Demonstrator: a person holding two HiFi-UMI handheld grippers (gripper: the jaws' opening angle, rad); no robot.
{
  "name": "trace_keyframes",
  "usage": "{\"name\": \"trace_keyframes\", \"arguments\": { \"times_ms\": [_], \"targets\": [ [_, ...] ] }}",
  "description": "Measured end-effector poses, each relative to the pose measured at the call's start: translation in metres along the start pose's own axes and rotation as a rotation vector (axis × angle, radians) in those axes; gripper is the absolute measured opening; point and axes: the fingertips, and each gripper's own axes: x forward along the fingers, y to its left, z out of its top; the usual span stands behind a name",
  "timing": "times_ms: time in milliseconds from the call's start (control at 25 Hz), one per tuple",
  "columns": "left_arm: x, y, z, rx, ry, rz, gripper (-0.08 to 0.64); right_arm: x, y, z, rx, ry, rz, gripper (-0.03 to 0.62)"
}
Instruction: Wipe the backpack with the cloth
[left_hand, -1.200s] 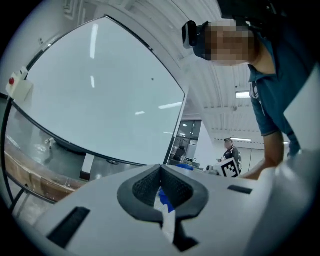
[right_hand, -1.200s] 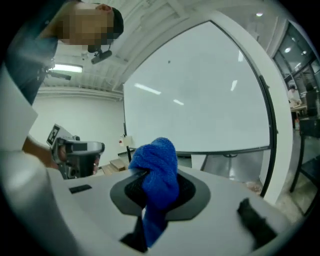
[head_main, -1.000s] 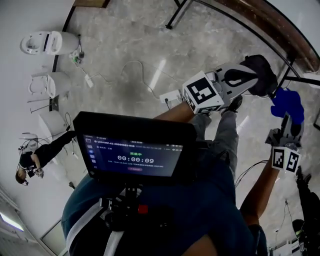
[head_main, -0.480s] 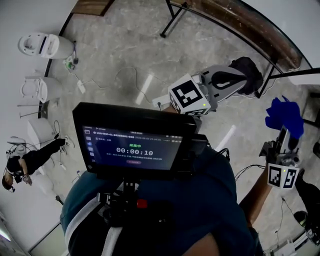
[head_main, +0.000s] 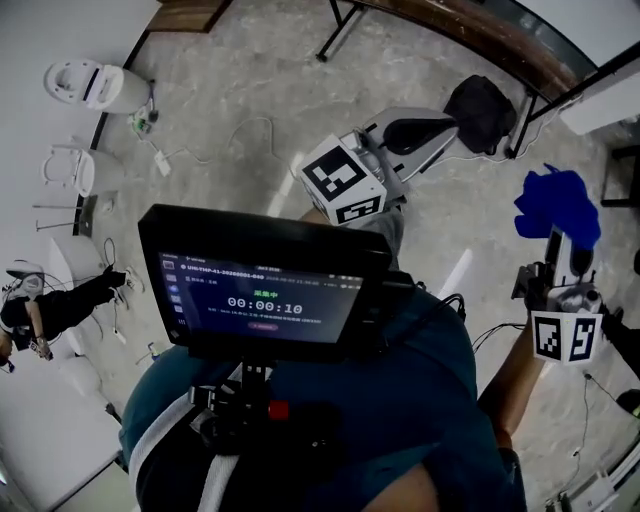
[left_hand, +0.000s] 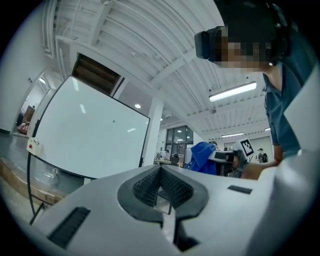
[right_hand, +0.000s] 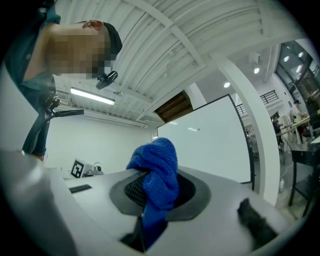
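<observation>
In the head view my right gripper (head_main: 566, 248) is held up at the right, shut on a bunched blue cloth (head_main: 556, 203) that sticks out past its tips. The right gripper view shows the same cloth (right_hand: 158, 170) pinched in the right gripper (right_hand: 150, 194). My left gripper (head_main: 452, 122) is raised at the upper middle, its tips close to a black bag-like shape (head_main: 482, 110) lying on the floor by a table leg. In the left gripper view the left gripper (left_hand: 161, 176) is shut with nothing held, and the blue cloth (left_hand: 202, 156) shows beyond it.
A monitor (head_main: 265, 285) on a chest rig fills the middle of the head view. Dark table legs (head_main: 338, 28) and a wooden table edge run along the top. White chairs (head_main: 85, 85), floor cables (head_main: 235, 135) and another person (head_main: 50, 305) are at the left. A whiteboard (left_hand: 85, 135) stands ahead.
My left gripper has swung left, so its tips stand a little further from the black bag. The right gripper has lifted slightly with the cloth. The monitor's timer has advanced.
</observation>
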Motion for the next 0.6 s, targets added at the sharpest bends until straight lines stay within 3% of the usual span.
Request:
{"name": "trace_keyframes", "arguments": {
  "times_ms": [240,480,600],
  "targets": [
    [-0.001,0.005,-0.002,-0.039,0.034,0.061,0.002,0.003,-0.005,-0.015,0.056,0.087,0.035,0.063],
    [0.005,0.006,0.008,-0.040,0.056,0.073,0.002,0.003,-0.012,-0.019,0.056,0.105,0.023,0.063],
    [-0.017,-0.010,0.013,-0.025,0.050,0.071,0.001,-0.011,0.009,-0.021,0.033,0.088,0.011,0.063]
  ]
}}
